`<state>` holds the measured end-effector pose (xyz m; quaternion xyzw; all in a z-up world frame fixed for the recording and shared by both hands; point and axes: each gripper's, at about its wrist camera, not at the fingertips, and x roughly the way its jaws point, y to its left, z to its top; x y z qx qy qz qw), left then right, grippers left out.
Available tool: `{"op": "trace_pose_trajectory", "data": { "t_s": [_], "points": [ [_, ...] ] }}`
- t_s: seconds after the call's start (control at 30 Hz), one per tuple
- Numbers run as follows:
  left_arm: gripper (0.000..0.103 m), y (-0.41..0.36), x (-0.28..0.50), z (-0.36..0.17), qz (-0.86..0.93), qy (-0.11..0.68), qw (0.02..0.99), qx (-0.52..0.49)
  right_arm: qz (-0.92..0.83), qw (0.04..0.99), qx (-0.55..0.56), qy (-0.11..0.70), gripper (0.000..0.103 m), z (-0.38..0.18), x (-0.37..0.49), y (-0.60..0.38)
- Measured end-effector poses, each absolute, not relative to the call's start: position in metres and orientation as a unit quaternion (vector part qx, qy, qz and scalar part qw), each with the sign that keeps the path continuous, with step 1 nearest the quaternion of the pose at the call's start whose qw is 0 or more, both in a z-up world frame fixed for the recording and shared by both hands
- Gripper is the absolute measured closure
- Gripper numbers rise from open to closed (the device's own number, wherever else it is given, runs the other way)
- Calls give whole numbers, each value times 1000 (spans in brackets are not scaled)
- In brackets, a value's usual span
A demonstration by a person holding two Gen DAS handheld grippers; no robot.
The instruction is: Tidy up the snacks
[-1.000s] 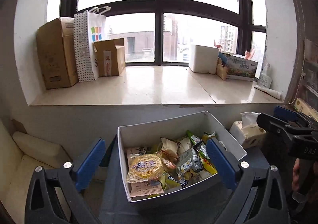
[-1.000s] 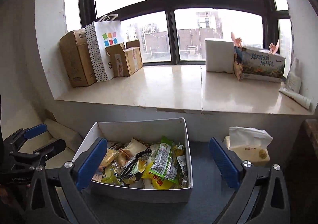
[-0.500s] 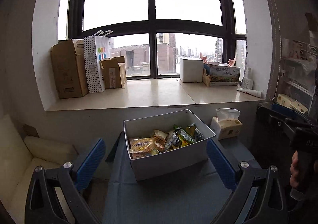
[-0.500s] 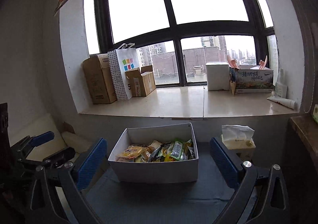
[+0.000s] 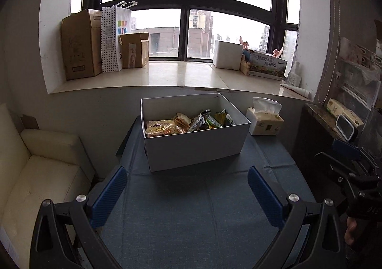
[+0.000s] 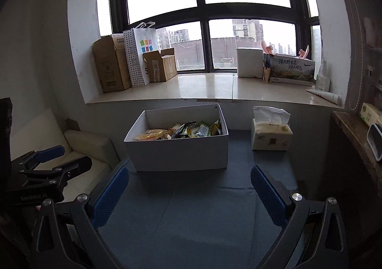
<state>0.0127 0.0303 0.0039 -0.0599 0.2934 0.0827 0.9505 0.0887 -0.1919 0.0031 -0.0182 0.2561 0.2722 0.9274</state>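
A white open box (image 5: 193, 147) (image 6: 179, 152) full of several snack packets (image 5: 188, 122) (image 6: 181, 130) stands at the far end of a blue-covered table (image 5: 191, 216) (image 6: 191, 216). My left gripper (image 5: 187, 190) is open and empty, held back from the box over the cloth. My right gripper (image 6: 189, 189) is open and empty too, on the near side of the box. The right gripper also shows at the right edge of the left wrist view (image 5: 353, 173), and the left gripper at the left edge of the right wrist view (image 6: 45, 166).
A tissue box (image 5: 265, 121) (image 6: 271, 136) stands right of the snack box. A cream sofa (image 5: 40, 168) lies left of the table. The window sill (image 5: 179, 75) holds cardboard boxes, a paper bag and cartons. A shelf (image 5: 334, 121) lines the right wall.
Both grippers have pulled back and lowered away from the box, which now looks smaller and farther. Both stay open and empty.
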Motion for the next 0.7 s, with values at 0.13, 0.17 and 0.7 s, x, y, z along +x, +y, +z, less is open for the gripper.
{"op": "trace_pose_trajectory", "data": {
  "t_s": [0.13,0.17,0.7],
  "points": [
    [0,23,11,5,78,294,951,-48,281,924,-8,258,0,3,89,-196],
    [0,23,10,5,75,294,951,-49,274,926,-9,259,0,3,89,-197],
    [0,21,4,11,64,282,956,-51,263,927,-14,267,0,1,89,-196]
  ]
}}
